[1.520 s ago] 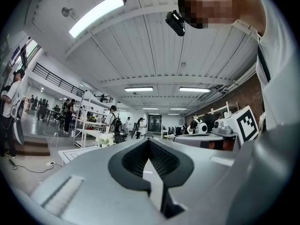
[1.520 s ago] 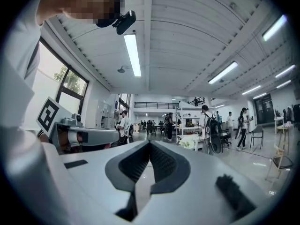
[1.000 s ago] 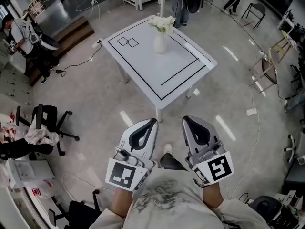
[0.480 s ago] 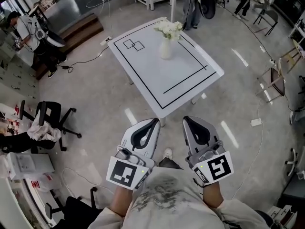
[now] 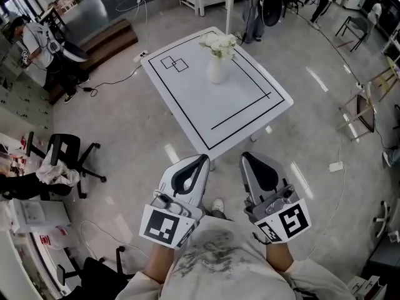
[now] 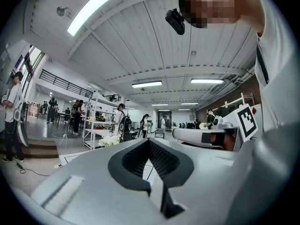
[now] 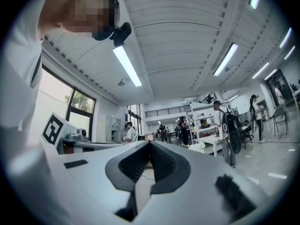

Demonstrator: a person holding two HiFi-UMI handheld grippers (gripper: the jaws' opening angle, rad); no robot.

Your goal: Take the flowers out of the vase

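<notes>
Flower stems: hidden inside the vase [image 5: 214,72]; only the white flowers [image 5: 219,41] show above its neck.
Flower count: the blooms are too small and bunched in the head view to tell one from another.
Vase, left gripper view: hidden behind the body of the left tongs [image 6: 149,140]; only a pale bunch of blooms peeps past the left side.
Surface legs: mostly hidden under the top of the white surface [image 5: 187,102].
Wearer's forearms [image 5: 157,266]: cut off by the head view's bottom edge.
Standing people [image 5: 253,11]: cut off by the top edge, only legs showing.
Black chair [image 5: 94,277]: partly cut off at the bottom edge.
</notes>
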